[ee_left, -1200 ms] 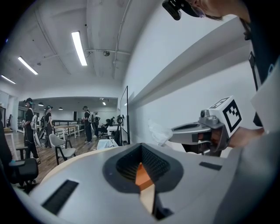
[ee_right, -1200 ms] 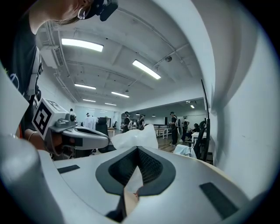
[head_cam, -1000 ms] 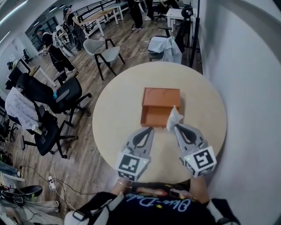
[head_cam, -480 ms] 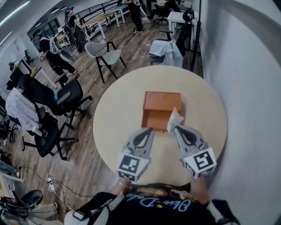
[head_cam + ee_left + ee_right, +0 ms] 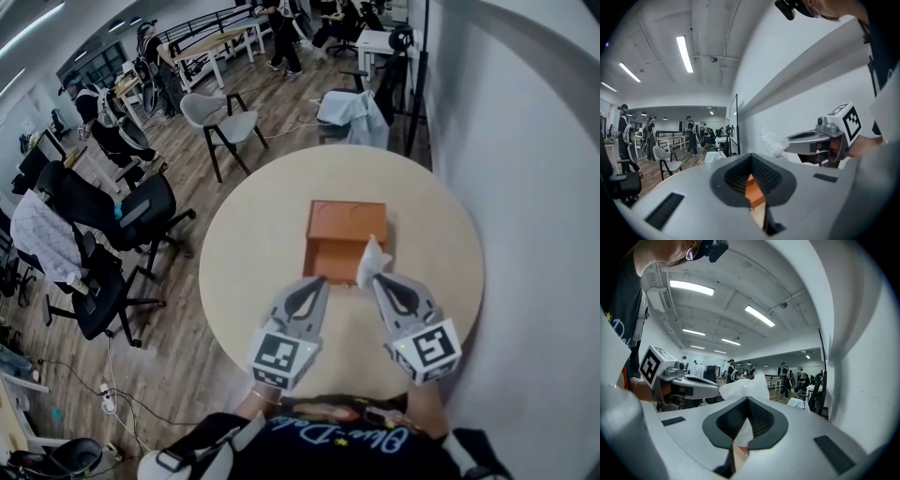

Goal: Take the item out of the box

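Right gripper (image 5: 375, 273) jaws pinch the tissue (image 5: 372, 254) at the box (image 5: 347, 223) front, left gripper (image 5: 322, 278) closed empty; next, probably lift clear onto the table (image 5: 246, 253).

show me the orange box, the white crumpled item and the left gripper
orange box (image 5: 347, 219), head view, on its flat top panel
white crumpled item (image 5: 372, 257), head view, on its crumpled middle
left gripper (image 5: 318, 280), head view, at the tips of its jaws
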Tool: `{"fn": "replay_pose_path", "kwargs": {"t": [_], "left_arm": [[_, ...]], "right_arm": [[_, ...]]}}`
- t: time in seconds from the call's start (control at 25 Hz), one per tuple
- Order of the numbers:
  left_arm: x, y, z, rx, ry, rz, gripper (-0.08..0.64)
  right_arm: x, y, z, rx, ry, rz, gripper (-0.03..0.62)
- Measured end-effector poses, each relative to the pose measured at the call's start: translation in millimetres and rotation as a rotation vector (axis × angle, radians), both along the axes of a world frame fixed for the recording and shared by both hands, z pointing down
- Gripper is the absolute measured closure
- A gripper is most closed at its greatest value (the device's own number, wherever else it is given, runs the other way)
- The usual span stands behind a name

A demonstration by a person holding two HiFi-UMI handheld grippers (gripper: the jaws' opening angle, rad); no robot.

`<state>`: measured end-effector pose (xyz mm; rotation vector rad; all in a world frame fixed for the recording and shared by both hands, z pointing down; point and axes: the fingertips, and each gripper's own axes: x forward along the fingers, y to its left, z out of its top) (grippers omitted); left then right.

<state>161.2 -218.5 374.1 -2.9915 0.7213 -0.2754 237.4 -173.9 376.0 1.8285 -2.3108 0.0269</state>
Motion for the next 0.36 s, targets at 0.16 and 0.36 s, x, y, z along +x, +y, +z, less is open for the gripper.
{"fn": "replay_pose_path", "kwargs": {"t": [0.16, 0.36], "left_arm": [[-3, 1, 0, 0.0, 0.005, 0.002, 0.575], [-13, 6, 2, -0.003, 0.01, 0.005, 0.575]], "right_arm": [[-3, 2, 0, -0.002, 0.011, 0.001, 0.595], [-14, 7, 2, 0.003, 0.004, 0.003, 0.595]]}}
